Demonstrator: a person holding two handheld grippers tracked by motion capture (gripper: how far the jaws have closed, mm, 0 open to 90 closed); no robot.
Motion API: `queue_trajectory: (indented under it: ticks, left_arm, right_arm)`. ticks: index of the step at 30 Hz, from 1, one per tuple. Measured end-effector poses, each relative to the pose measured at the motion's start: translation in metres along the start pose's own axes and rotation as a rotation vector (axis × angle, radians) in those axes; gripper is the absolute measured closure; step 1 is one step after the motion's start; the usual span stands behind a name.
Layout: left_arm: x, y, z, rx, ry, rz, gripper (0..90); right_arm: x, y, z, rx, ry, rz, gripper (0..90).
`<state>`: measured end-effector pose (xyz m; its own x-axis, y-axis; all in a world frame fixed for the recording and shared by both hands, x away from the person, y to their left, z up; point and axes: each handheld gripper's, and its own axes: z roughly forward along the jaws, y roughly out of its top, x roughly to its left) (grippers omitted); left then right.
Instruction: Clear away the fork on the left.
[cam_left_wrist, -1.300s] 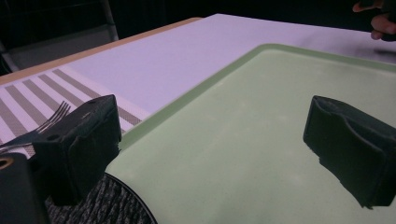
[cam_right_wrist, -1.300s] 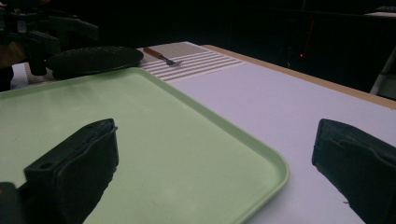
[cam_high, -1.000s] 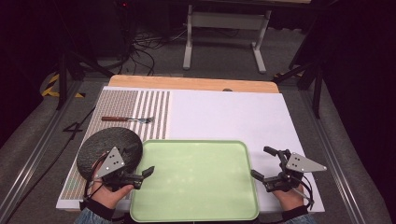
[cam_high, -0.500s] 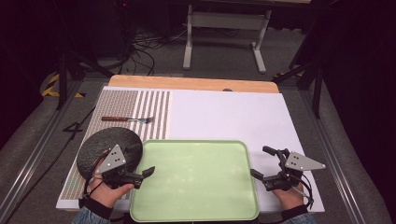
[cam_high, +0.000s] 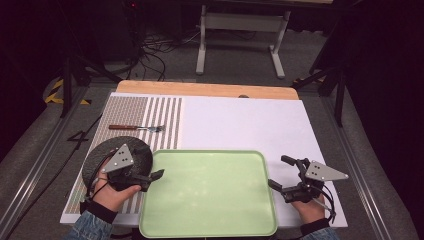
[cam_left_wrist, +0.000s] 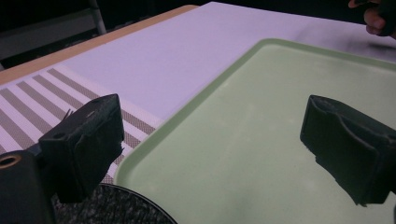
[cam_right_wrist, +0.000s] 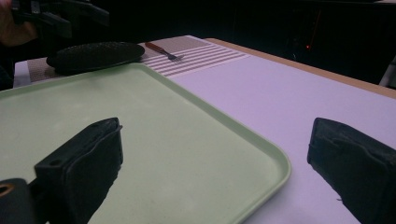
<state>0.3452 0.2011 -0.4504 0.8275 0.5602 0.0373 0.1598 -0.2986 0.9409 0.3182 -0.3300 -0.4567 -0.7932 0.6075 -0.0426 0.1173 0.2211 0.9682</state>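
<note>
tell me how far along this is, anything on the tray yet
Nothing looks done: the green tray is bare. In hand: the left hand-held gripper hangs open over the tray's left edge, beside the dark plate, and the right hand-held gripper is open at the right edge, neither gripping. Left, probably: the plate and the fork lie on the striped mat, untouched.

Pale green rectangular plastic tray (cam_high: 210, 192) at the table's near edge, dark round speckled plate (cam_high: 100, 155) just left of it, wooden-handled metal fork (cam_high: 136, 128) behind the plate on the striped placemat (cam_high: 160, 112).
</note>
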Motion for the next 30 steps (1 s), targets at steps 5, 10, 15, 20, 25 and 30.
queue_trajectory:
  ticks: [5, 10, 15, 20, 25, 30]
  left_arm:
    - [0.006, 0.008, 0.001, 0.024, 0.002, 0.033, 6.7]
    - [0.012, 0.015, 0.003, 0.063, -0.001, 0.077, 7.5]
    - [0.021, 0.022, 0.004, 0.082, 0.015, 0.073, 7.1]
    - [0.032, 0.029, 0.003, 0.114, 0.041, 0.094, 7.1]
    - [0.046, 0.037, 0.001, 0.153, 0.015, 0.1, 18.4]
    - [0.06, 0.041, 0.002, 0.174, 0.034, 0.083, 17.4]
  right_arm:
    - [0.0, 0.0, 0.0, 0.001, 0.002, 0.002, 4.1]
    - [0.001, -0.001, 0.002, 0.005, 0.011, 0.001, 4.0]
    - [0.0, -0.001, 0.002, 0.005, 0.013, 0.002, 4.0]
    - [0.0, -0.001, 0.003, 0.003, 0.015, 0.002, 4.0]
    - [0.001, -0.001, 0.004, 0.014, 0.031, 0.008, 4.2]
    - [0.001, -0.001, 0.004, 0.015, 0.031, 0.007, 4.2]
